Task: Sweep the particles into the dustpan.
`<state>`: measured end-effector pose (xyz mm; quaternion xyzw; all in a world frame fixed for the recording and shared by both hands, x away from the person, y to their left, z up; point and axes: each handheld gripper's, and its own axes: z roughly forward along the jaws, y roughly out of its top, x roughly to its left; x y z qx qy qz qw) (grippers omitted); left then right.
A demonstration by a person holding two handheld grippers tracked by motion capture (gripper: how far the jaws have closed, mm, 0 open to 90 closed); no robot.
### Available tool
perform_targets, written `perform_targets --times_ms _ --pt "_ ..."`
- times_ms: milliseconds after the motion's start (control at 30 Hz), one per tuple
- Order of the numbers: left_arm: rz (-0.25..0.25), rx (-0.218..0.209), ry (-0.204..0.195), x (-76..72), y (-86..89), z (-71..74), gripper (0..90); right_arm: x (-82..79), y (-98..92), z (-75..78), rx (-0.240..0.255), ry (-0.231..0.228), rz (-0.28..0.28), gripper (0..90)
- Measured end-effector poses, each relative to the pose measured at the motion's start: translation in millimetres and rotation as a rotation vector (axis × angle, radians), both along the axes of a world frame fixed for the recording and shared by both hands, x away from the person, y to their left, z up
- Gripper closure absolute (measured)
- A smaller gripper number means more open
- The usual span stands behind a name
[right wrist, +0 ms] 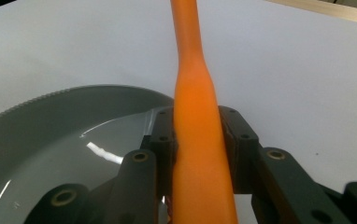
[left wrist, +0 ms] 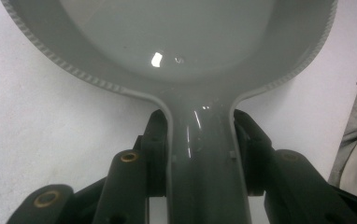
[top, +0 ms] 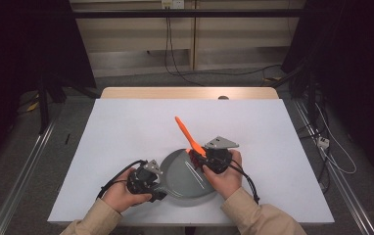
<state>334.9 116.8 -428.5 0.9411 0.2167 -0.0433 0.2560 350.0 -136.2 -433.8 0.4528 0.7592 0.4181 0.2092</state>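
Lab: dark curtains (top: 23,44), trailing cables (top: 175,68)

White sheet (top: 126,147) covers wooden table (top: 190,93). Black cables (top: 175,63) hang down wall behind table, run along floor. White plug (top: 323,142) on floor right of table. Metal rail (top: 23,171) left of table.

Both forearms enter from the near edge in tan sleeves, each hand wrapped around its tool. The left gripper (top: 148,180) lies low and level, its black jaws pressed in from both sides on a grey handle (left wrist: 204,154) running straight between them. The right gripper (top: 209,159) stands clamped on an orange handle (right wrist: 200,154) that passes up between its jaws.
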Motion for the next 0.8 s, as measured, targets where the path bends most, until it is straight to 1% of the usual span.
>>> perform_targets --times_ms 67,100,133,200,233,267,333,367,400,433,467,500,567,600,667,700,767,800 --pt "0.005 -0.003 0.004 0.1 0.4 -0.1 62.8 -1.5 3.6 0.6 0.008 -0.003 0.004 70.2" --pt "0.007 -0.004 0.005 0.3 0.7 -0.2 62.8 -2.6 5.6 1.3 0.004 -0.012 0.008 70.2" --pt "0.03 -0.021 0.013 -0.8 0.3 -1.0 62.9 -3.9 7.3 2.5 0.009 -0.02 0.014 70.3" --pt "0.04 -0.026 0.016 -1.1 0.6 -1.2 62.9 -6.1 10.5 7.1 0.052 -0.014 0.035 70.7" --pt "0.025 -0.014 0.011 -0.2 1.3 -0.8 62.9 -7.2 12.4 8.9 0.073 -0.006 0.046 70.8" --pt "0.027 -0.011 0.007 -0.1 1.7 -0.6 62.9 -8.3 14.3 10.5 0.076 -0.007 0.055 70.8" --pt "0.047 -0.018 0.012 0.2 3.2 -0.8 62.9 -8.0 15.4 14.0 0.067 -0.032 0.067 70.8" --pt "0.051 -0.019 0.009 1.1 4.7 -1.0 62.9 -6.2 13.7 16.3 0.08 -0.037 0.059 70.8" --pt "0.078 -0.037 0.018 0.5 4.6 -1.8 62.9 -2.7 9.2 19.0 0.099 -0.047 0.051 70.9" --pt "0.079 -0.04 0.02 0.9 4.9 -1.9 62.9 0.7 5.2 21.2 0.105 -0.052 0.039 70.9" --pt "0.056 -0.024 0.017 2.5 6.1 -1.2 62.8 3.5 2.0 22.6 0.105 -0.058 0.028 70.8" --pt "0.079 -0.039 0.023 1.6 5.4 -1.8 62.8 8.5 -2.7 23.6 0.103 -0.068 0.015 70.8" --pt "0.079 -0.038 0.022 2.1 5.8 -1.7 62.8 17.6 -9.6 21.7 0.087 -0.066 -0.011 70.9" --pt "0.083 -0.037 0.023 1.9 5.9 -1.6 62.8 22.1 -12.2 19.5 0.071 -0.067 -0.026 70.9" --pt "0.058 -0.023 0.017 3.8 7.6 -1.2 62.8 30.2 -16.6 13.2 0.025 -0.073 -0.04 70.8" --pt "0.06 -0.024 0.019 4.0 8.0 -1.2 62.8 33.7 -18.8 9.5 0.014 -0.068 -0.052 70.9" --pt "0.06 -0.022 0.022 4.1 8.6 -1.1 62.8 37.8 -20.4 3.4 -0.027 -0.082 -0.056 70.8" --pt "0.06 -0.023 0.022 4.2 8.9 -1.1 62.8 38.1 -20.4 0.6 -0.056 -0.094 -0.061 70.9"
